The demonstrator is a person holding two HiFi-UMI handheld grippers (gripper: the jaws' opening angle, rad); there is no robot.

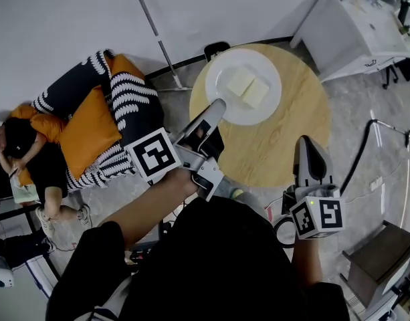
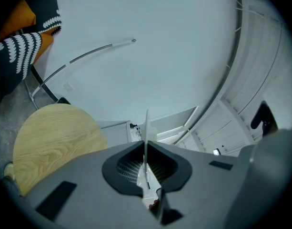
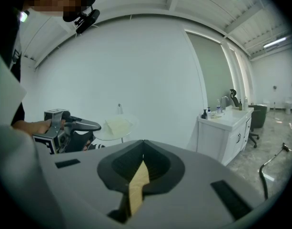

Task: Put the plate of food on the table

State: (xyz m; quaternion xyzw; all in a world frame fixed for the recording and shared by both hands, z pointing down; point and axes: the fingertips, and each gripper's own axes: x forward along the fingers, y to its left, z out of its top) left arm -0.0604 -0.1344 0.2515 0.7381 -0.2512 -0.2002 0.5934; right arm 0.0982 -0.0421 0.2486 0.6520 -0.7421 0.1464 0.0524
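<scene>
A white plate (image 1: 221, 79) carrying two pale yellow slices of food (image 1: 248, 89) hovers over the far side of a round wooden table (image 1: 285, 139). My left gripper (image 1: 220, 105) is shut on the plate's near rim. In the left gripper view the plate (image 2: 146, 128) shows edge-on as a thin white line between the jaws of the left gripper (image 2: 146, 149), with the table (image 2: 55, 137) below at the left. My right gripper (image 1: 306, 142) hangs over the table's front right edge, shut and empty. The right gripper view shows the plate (image 3: 115, 128) beyond the right gripper (image 3: 143, 144).
A person (image 1: 31, 152) lies on the floor at left beside orange and striped cushions (image 1: 104, 119). A white cabinet (image 1: 355, 25) with bottles stands at the upper right. A black cable (image 1: 365, 146) runs along the floor, and a brown box (image 1: 382, 256) sits at lower right.
</scene>
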